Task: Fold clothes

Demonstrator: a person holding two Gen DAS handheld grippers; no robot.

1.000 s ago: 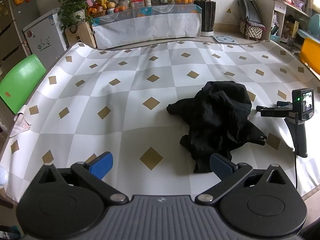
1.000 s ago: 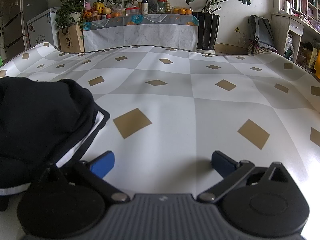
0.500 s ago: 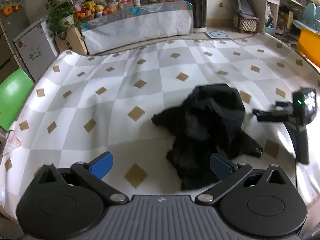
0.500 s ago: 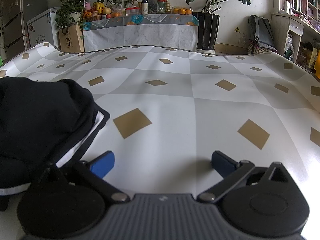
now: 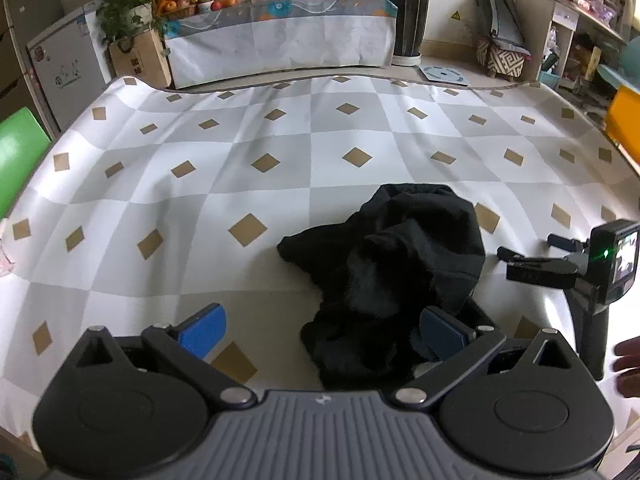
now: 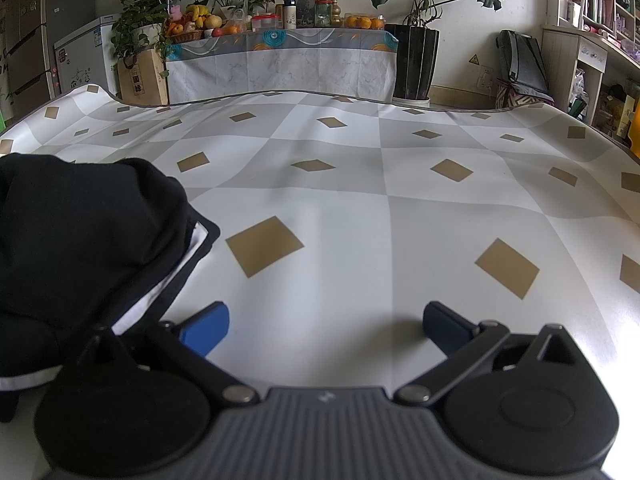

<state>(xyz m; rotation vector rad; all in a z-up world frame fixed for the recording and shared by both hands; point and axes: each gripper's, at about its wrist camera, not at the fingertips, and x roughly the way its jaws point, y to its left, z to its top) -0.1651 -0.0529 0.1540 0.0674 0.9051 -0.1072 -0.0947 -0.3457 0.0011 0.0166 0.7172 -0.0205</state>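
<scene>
Left gripper [image 5: 320, 330] nearer crumpled black garment [image 5: 394, 264]; jaws apart

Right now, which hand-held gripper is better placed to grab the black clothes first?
Probably the left hand-held gripper: it is open, with the black clothes right at its fingertips. The right hand-held gripper faces bare tablecloth, clothes off to its side.

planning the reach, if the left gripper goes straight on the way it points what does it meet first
Probably the crumpled black garment: it lies just ahead of the open left gripper, against its right finger. Depth is hard to judge; its left half faces bare tablecloth.
</scene>
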